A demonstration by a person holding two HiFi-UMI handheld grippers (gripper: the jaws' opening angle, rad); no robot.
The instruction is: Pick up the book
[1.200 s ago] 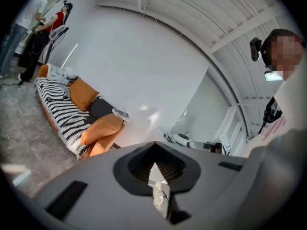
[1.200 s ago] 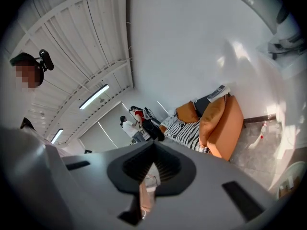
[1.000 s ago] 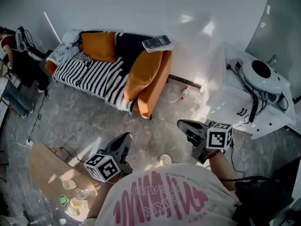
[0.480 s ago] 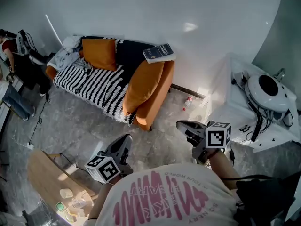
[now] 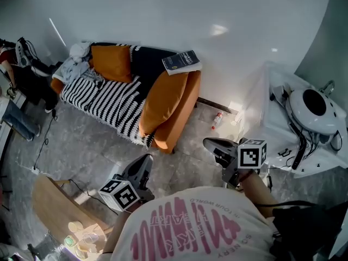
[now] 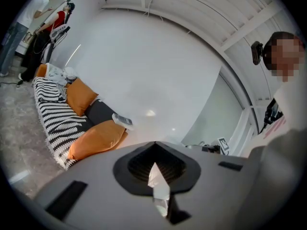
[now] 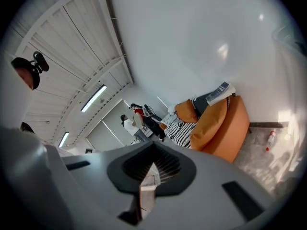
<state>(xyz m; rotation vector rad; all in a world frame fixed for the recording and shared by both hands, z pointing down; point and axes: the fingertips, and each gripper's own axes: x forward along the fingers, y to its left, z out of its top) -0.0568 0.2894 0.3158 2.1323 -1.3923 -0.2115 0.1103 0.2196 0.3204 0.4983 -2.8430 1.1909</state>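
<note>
Book position: the book (image 5: 181, 62) lies flat on the top of the orange sofa (image 5: 184, 109), at the end nearest the wall (image 5: 228, 15), above a leaning orange cushion (image 5: 161, 98); the striped throw (image 5: 103, 99) covers the seat to its left.

Book axis: in the head view its long side runs roughly left to right, along the wall, with the right end tipped slightly down. The dark cover faces up.

Left gripper: the left gripper (image 5: 143, 161) has its jaws closed together with nothing between them. It is held over the floor (image 5: 87, 145), well apart from the sofa.

Right gripper: the right gripper (image 5: 211, 143) is likewise closed and empty, over the floor, well short of the sofa's end.

Direction to the book: ahead of both grippers and higher up, on the far side of the open floor. In the head view it sits between their two lines, to the right of the left gripper and to the left of the right one.

Nearer hand: probably the right, by a small margin, since it is closer to the end of the sofa that carries the book.

Likely need: either gripper would have to open before it reaches the book, and would likely come in across the short side to take the cover edge that overhangs the cushion.
</note>
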